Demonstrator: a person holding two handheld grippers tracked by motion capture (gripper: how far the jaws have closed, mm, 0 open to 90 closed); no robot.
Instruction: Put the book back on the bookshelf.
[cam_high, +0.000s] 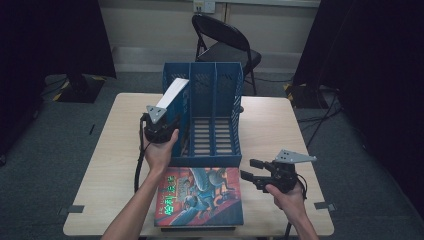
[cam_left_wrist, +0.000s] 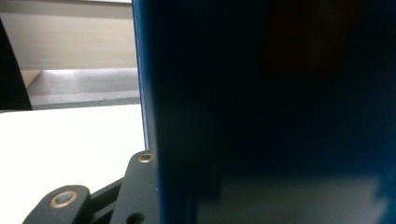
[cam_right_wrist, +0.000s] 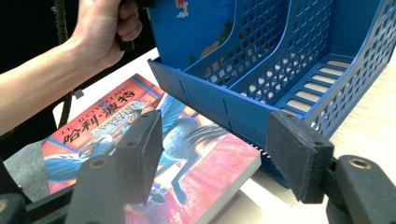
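Note:
A blue three-slot file rack (cam_high: 215, 160) stands mid-table. A thick book (cam_high: 175, 92), white page edge up, stands tilted in the rack's left slot, and my left gripper (cam_high: 169, 121) is shut on its near end. In the left gripper view the book's dark blue cover (cam_left_wrist: 280, 116) is pressed close beside one black finger (cam_left_wrist: 140, 186); the other finger is hidden. A second book with a red and blue cover (cam_high: 200, 197) lies flat in front of the rack (cam_right_wrist: 210, 102). My right gripper (cam_high: 247, 169) hovers open just right of that flat book (cam_right_wrist: 140, 130), its pads holding nothing.
The pale wooden table (cam_high: 280, 130) has bare room at the left and right of the rack. A black folding chair (cam_high: 225, 42) stands behind the table's far edge. Dark curtains hang at both sides of the room.

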